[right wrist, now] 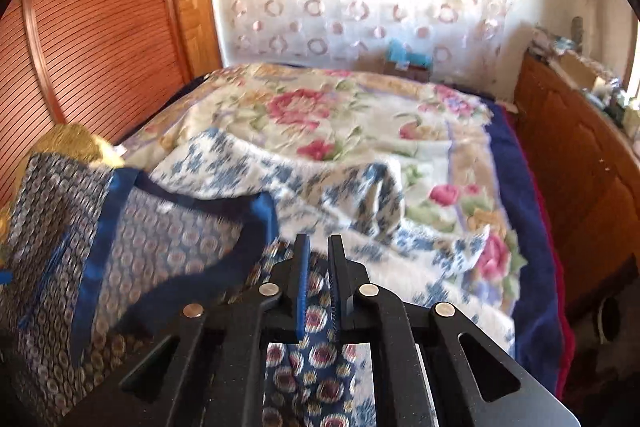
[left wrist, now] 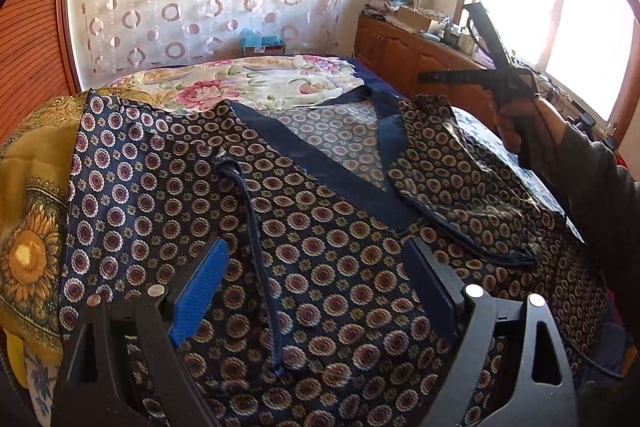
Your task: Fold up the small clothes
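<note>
- On the far left a yellow sunflower cloth [left wrist: 28,227] lies on the bed [right wrist: 532,267], and the left edge of the garment [left wrist: 320,227] overlaps it.
- The garment, dark blue with small round medallions and a plain blue neck band [left wrist: 320,171], is spread across the near end of the bed, with its open neckline facing away from you.
- Your left tongs [left wrist: 316,279] hang over the garment's middle with the jaws spread wide; nothing is between them, and a blue cord [left wrist: 260,247] runs down the cloth below the gap.
- Beyond the garment a floral blanket [right wrist: 360,115] covers the bed, and a white cloth with blue print [right wrist: 320,187] lies crumpled on it.
- Your right tongs [right wrist: 319,283] are almost closed and pinch a fold of the garment; the patterned cloth passes up between the jaws. In the left view your right hand [left wrist: 516,123] holds them above the garment's right shoulder.
- On the right a wooden cabinet [left wrist: 404,55] with clutter on top stands beside the bed, under a bright window [left wrist: 560,19].
</note>
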A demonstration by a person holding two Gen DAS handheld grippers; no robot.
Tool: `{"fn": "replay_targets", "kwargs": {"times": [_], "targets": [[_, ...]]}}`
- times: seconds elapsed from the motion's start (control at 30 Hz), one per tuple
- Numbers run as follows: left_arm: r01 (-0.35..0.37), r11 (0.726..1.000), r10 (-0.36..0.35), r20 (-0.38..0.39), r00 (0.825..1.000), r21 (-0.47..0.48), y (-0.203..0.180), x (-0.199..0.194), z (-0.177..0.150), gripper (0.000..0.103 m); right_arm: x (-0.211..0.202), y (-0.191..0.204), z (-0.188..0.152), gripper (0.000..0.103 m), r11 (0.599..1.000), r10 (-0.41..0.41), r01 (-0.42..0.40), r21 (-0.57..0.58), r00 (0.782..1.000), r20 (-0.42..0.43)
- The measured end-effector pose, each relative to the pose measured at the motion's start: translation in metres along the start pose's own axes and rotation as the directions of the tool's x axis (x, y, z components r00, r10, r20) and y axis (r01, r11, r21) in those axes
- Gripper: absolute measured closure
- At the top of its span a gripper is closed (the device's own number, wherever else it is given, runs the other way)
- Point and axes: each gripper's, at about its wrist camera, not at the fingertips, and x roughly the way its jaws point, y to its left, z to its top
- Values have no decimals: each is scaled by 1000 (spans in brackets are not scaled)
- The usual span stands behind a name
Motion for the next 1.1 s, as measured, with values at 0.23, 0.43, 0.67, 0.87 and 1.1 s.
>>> {"fn": "replay_targets", "kwargs": {"times": [0.23, 0.43, 0.67, 0.87, 1.1], "targets": [[-38, 999, 38, 8, 999, -21, 20, -4, 5, 13, -1, 5, -18, 58, 1000, -21, 22, 11, 998, -60], [-101, 994, 102, 40, 994, -28, 53, -18, 16, 13, -29, 1, -48, 57, 998, -55, 56, 4, 992, -115], [-189, 981, 191, 36, 981, -43, 99, -17, 37, 28, -40, 2, -67, 57, 999, -44, 46, 4, 981, -191], [-218, 975, 219, -1, 976, -46, 125, -7, 52, 41, -31, 4, -60, 56, 999, -34, 35, 4, 980, -197], [-243, 969, 242, -43, 969, -35, 134, 8, 55, 46, -20, 8, -60, 56, 1000, -30, 29, -11, 984, -178]]}}
